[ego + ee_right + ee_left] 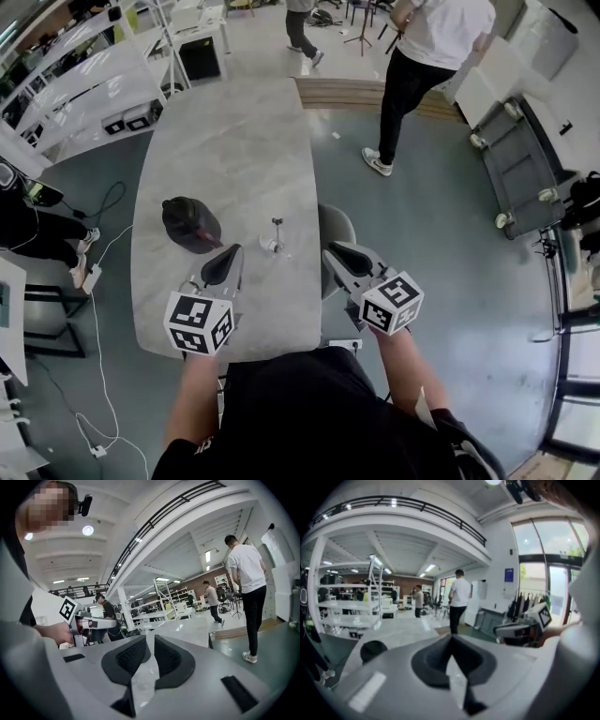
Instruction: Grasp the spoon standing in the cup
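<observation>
Spoon [277, 225]: one, upright in the one cup [270, 246], mid-counter [234, 141], apart from both my grippers.
Left gripper [232, 251]: fingers closed, empty.
Right gripper [334, 251]: fingers slightly parted, empty, past the counter's right edge.
Room: one dark cap [191, 223] left of the cup.

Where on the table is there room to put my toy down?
The whole far half of the table, beyond the dark cap and the cup, is bare. So is the strip along the right edge beside the cup. The near end is crowded: cap, cup with spoon, and the left gripper over it.
</observation>
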Demonstrator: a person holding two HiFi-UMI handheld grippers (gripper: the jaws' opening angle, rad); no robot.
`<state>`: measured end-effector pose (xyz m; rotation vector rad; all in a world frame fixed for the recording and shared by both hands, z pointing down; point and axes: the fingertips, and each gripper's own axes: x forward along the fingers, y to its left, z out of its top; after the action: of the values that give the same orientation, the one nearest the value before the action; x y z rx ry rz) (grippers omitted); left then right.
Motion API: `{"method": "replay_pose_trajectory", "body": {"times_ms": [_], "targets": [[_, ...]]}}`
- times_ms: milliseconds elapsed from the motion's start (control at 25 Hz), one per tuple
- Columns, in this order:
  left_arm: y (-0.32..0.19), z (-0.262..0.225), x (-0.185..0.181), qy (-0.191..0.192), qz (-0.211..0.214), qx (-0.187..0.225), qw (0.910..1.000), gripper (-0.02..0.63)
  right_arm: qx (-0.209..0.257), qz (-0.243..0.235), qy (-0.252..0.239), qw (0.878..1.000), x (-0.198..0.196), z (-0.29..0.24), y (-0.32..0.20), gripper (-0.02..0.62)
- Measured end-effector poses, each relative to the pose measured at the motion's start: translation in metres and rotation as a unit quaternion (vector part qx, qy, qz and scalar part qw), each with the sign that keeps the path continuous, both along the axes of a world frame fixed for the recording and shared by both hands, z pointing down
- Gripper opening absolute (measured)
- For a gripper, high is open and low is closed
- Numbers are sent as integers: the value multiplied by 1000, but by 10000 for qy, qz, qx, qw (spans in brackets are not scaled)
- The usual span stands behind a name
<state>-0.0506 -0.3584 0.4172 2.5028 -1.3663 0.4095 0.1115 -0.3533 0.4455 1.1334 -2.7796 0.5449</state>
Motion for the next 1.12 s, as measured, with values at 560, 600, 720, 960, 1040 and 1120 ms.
{"method": "replay_pose_trajectory", "body": {"times_ms": [560,600,720,960,1040,1120], "targets": [[-41,70,-28,298,96,-544,9980,9,-899,-368,451,9942,-81,92,-71,162],[-43,74,-29,341,95,-584,9977,9,-970,-369,547,9931,-83,100,-77,171],[-51,85,-33,415,102,-639,9970,9,-1091,-408,799,9900,-88,118,-92,181],[-53,107,-44,532,-21,-845,9950,9,-1310,-488,1120,9838,-93,154,-112,188],[-49,114,-47,549,-55,-940,9940,9,-1404,-540,1207,9812,-95,167,-116,190],[-44,121,-50,508,-68,-1030,9934,9,-1481,-656,1287,9784,-100,180,-119,190]]}}
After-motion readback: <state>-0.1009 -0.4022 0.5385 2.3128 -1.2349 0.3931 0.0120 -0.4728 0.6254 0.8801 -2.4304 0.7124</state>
